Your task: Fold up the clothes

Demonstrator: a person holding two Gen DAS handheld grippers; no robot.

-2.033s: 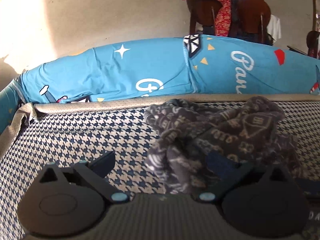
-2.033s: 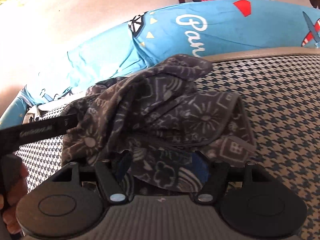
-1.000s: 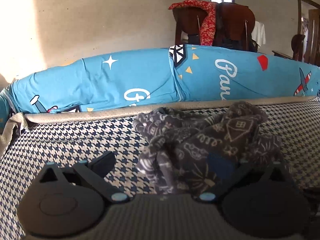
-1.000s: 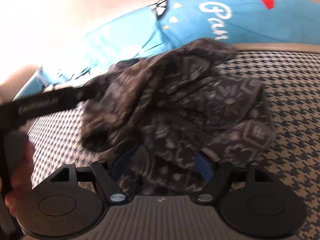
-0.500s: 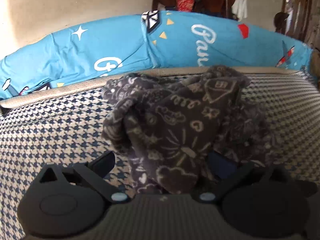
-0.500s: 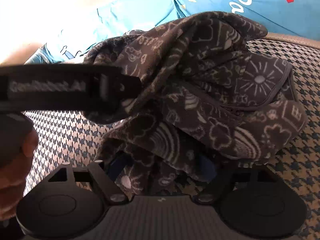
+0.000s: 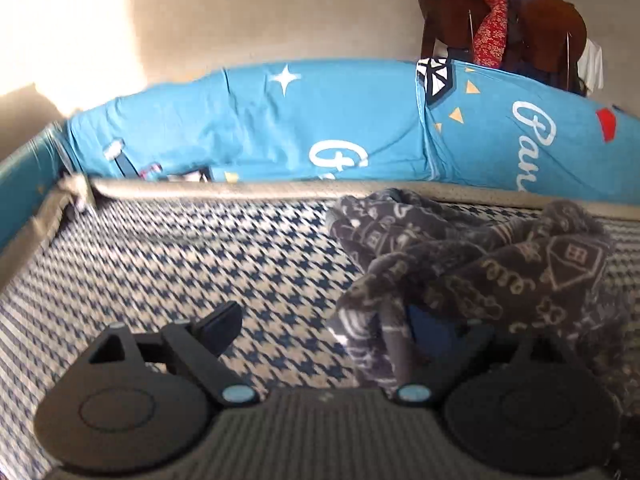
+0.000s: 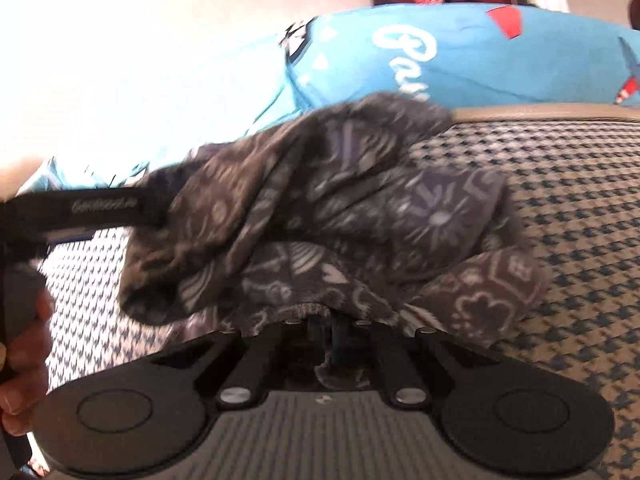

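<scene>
- Your right gripper (image 8: 326, 330) had closed: half a second before, its fingers stood apart around the cloth; now they were pinched together on a hem of the grey patterned garment (image 8: 360, 216), a scrap of fabric showing between them.
- Your left gripper (image 7: 320, 320) kept its fingers wide, as in the earlier frames; it had swung back, so the garment (image 7: 480, 264) lay to the right, draped over its right finger, not clamped.
- The garment was a crumpled heap on the houndstooth mattress (image 7: 180, 264), near the blue bolster (image 7: 320, 128). I judged this a hold for lifting or spreading; no fold showed.
- Only the right wrist view showed the pinch, and the left tool's black finger (image 8: 104, 208) reaching into the heap, with your hand (image 8: 24, 352) on its handle.
- Only the left wrist view showed the bare mattress left of the heap, and the chair (image 7: 500, 28) behind.
</scene>
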